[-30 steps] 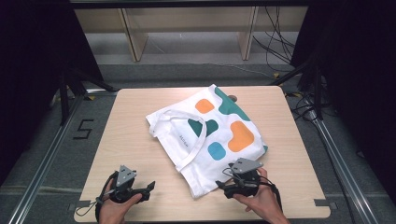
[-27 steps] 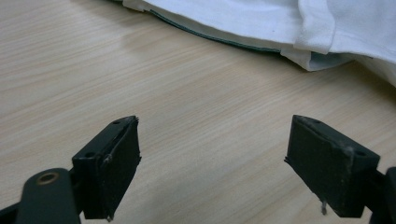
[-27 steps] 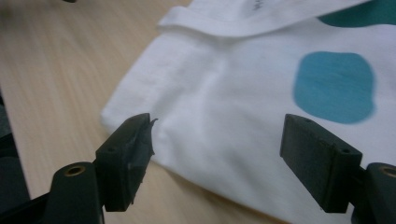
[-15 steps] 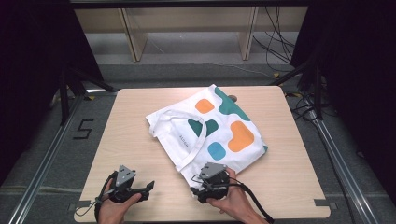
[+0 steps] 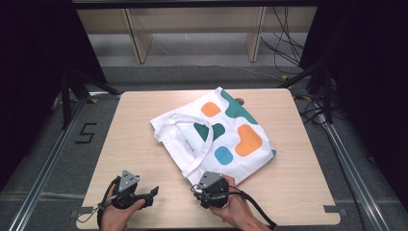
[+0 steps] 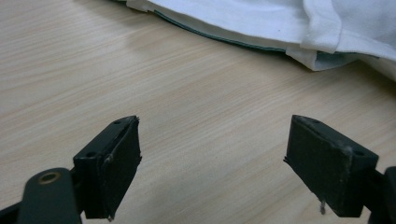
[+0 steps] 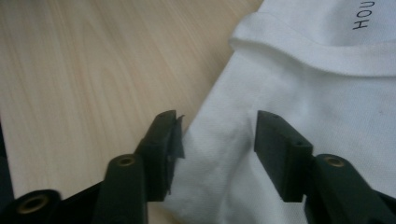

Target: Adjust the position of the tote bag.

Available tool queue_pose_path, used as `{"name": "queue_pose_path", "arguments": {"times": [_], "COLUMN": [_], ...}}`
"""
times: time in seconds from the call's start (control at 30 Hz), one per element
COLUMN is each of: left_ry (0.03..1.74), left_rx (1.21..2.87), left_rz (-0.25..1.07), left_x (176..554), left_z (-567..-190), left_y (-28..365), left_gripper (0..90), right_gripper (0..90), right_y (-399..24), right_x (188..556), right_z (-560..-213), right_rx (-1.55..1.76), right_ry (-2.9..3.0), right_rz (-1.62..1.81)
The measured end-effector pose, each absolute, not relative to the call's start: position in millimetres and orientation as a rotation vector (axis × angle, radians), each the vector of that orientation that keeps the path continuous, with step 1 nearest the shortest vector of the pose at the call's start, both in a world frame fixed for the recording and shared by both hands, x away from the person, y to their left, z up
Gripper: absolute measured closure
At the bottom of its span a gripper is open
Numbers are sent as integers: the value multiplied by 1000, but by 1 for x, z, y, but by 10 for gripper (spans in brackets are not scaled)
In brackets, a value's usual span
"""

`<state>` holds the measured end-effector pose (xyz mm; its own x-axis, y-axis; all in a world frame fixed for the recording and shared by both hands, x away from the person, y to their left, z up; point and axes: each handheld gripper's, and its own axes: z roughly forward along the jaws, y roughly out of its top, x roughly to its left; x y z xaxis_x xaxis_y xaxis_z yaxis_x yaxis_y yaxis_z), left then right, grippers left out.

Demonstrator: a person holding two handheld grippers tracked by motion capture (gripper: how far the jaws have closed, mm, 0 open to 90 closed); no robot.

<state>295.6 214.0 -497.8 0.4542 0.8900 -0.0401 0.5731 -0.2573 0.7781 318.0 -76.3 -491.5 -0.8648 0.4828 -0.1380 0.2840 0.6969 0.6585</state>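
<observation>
A white tote bag (image 5: 226, 139) printed with orange, teal and blue shapes lies flat on the wooden table (image 5: 134, 134), its handle strap (image 5: 192, 126) on top. My right gripper (image 5: 197, 189) is at the bag's near corner. In the right gripper view its jaws (image 7: 217, 135) straddle that corner of white cloth (image 7: 303, 93); they have just been closing, and the pads do not pinch the cloth. My left gripper (image 5: 155, 192) rests near the table's front left, open (image 6: 212, 149) over bare wood, with the bag's edge (image 6: 280, 23) farther ahead.
Pale shelving (image 5: 192, 29) stands beyond the table's far edge, with cables (image 5: 288, 53) on the floor at the right. Metal rails run along both sides, and a "5" mark (image 5: 85, 133) is on the floor at the left.
My right gripper has slid left along the front of the table to the bag's near corner, and its jaws have narrowed around the cloth. The left gripper has stayed put.
</observation>
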Motion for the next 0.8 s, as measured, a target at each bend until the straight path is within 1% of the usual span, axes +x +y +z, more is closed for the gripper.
{"name": "queue_pose_path", "arguments": {"times": [0.07,0.1,0.17,0.2,0.23,0.33,0.37,0.4,0.43,0.47,0.57,0.6,0.67,0.7,0.8], "left_ry": [1220,1215,1215,1216,1216,1196,1202,1181,1185,1190,1200,1193,1191,1191,1193], "left_rx": [1938,1944,1942,1937,1937,1936,1923,1976,1993,1994,1962,1946,1953,1953,1951], "left_rz": [530,529,527,526,526,522,524,532,527,529,525,521,523,523,525], "left_x": [296,296,296,296,296,296,296,296,296,296,296,296,296,296,296], "left_z": [-499,-498,-498,-499,-499,-499,-499,-498,-497,-497,-498,-499,-499,-499,-498], "left_y": [214,215,215,214,214,213,211,214,214,213,211,211,211,211,212], "left_gripper": [170,169,169,170,169,170,170,170,172,172,173,173,175,176,178], "right_gripper": [540,581,599,638,638,712,712,712,678,647,638,647,696,696,857], "right_y": [-78,-86,-91,-101,-101,-120,-120,-124,-132,-127,-124,-120,-116,-116,-124], "right_x": [317,316,315,313,313,314,314,314,319,314,314,315,312,312,311], "right_z": [-491,-489,-487,-485,-485,-479,-479,-477,-478,-480,-484,-489,-493,-493,-489], "right_rx": [622,645,647,660,660,679,679,669,608,704,687,632,597,597,557], "right_ry": [2609,2610,2610,2589,2589,2562,2562,2575,2537,2543,2560,2557,2551,2551,2585], "right_rz": [951,967,964,964,964,925,925,909,833,886,846,808,783,783,768]}}
